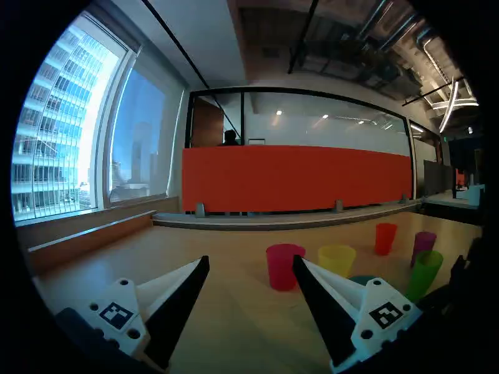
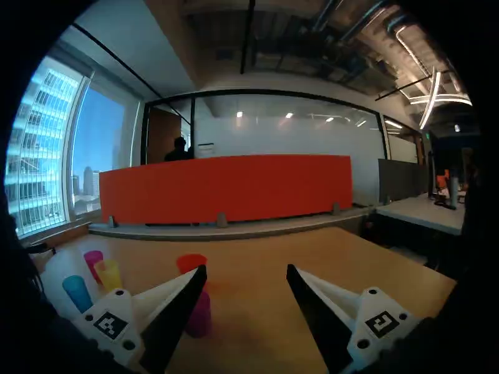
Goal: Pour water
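Several plastic cups stand on a wooden table (image 1: 237,324). In the left gripper view, a pink cup (image 1: 282,266) and a yellow cup (image 1: 337,258) sit just beyond my left gripper (image 1: 249,259), which is open and holds nothing. Farther right are an orange cup (image 1: 385,238), a purple cup (image 1: 423,245) and a green cup (image 1: 425,273); a teal cup (image 1: 362,280) peeks from behind the right finger. In the right gripper view, my right gripper (image 2: 246,268) is open and holds nothing. A red cup (image 2: 189,262) and a purple cup (image 2: 201,315) stand by its left finger; pink (image 2: 93,260), yellow (image 2: 109,274) and blue (image 2: 77,292) cups are at the far left.
An orange partition (image 1: 293,177) runs along the table's far edge, with a person (image 1: 229,138) standing behind it. Large windows (image 1: 62,149) line the left wall above a wooden ledge. Another desk (image 2: 424,215) stands to the right across a gap.
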The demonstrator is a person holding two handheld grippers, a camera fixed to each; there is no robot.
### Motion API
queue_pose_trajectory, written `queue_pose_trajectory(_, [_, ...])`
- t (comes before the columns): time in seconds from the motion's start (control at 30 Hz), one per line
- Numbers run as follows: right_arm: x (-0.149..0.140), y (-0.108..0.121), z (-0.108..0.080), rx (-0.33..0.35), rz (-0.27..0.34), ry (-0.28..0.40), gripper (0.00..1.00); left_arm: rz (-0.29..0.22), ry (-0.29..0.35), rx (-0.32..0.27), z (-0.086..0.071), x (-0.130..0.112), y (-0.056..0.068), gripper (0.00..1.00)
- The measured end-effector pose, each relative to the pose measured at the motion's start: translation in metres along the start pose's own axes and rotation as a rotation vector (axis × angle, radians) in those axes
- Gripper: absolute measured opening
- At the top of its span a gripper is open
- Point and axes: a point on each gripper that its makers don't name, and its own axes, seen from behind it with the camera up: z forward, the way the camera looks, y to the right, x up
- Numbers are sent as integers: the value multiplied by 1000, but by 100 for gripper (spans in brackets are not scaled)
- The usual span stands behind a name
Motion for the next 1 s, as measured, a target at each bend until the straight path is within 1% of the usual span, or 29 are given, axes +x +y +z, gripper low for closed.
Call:
queue_pose_trajectory(0.2, [9,-1,1,16,-9,34,100,2,0,0,0,0,0,99])
queue_pose_trajectory(0.37, [10,0,4,23,-15,55,100,1,0,0,0,0,0,99])
queue_pose_trajectory(0.57, [9,-7,12,48,-21,78,100,2,0,1,0,0,0,99])
queue_pose_trajectory(0.7, [9,-11,17,59,-11,99,99,2,0,1,0,0,0,99])
queue_pose_trajectory(0.87, [6,-11,27,54,-12,105,100,2,0,1,-1,0,-1,99])
queue_pose_trajectory(1.0, [6,-14,30,62,-11,103,100,2,0,1,-1,0,-1,99])
